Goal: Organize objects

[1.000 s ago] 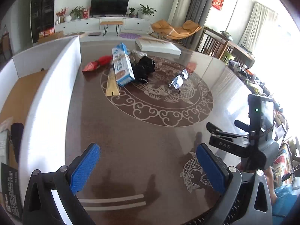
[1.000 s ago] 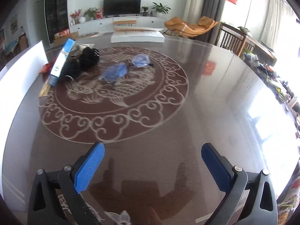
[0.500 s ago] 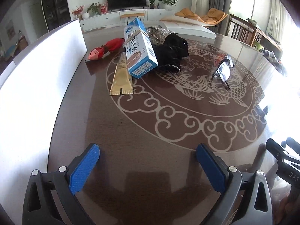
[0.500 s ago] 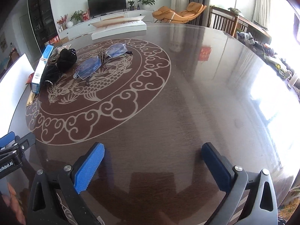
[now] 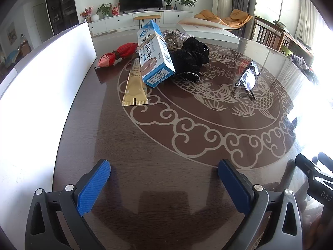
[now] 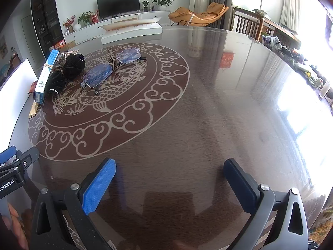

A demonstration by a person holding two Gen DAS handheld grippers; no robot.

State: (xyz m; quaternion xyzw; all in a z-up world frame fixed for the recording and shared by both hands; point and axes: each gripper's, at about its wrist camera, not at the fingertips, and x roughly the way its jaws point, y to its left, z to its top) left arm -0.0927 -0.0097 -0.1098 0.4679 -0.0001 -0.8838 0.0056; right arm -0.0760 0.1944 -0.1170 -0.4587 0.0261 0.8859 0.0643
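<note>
1. Since the earlier frames, the left gripper (image 5: 164,182) has been swung away from the white bin and brought closer to the cluster of objects, which now appears larger and more central in its view; the right gripper (image 6: 169,178) has been drawn back slightly, so that the left tool's tip is seen at its near left edge.
2. Both pairs of jaws are spread wide with nothing between them, presumably so that an object can be straddled on arrival.
3. The objects to be organized are gathered at the far left of the round table (image 5: 145,150): a blue-and-white box (image 5: 155,55) is propped tilted on a gold tube (image 5: 135,84) and against a black fabric item (image 5: 190,59), with a red pouch (image 5: 118,55) just beyond.
4. A pair of glasses (image 6: 110,69) lies apart to the right of the heap, lenses resting on the glass top.
5. A white bin wall (image 5: 52,79) stands along the left edge, judged the likely destination.
6. No grasp has yet been made; the box, being uppermost, is judged the easiest first pick.
</note>
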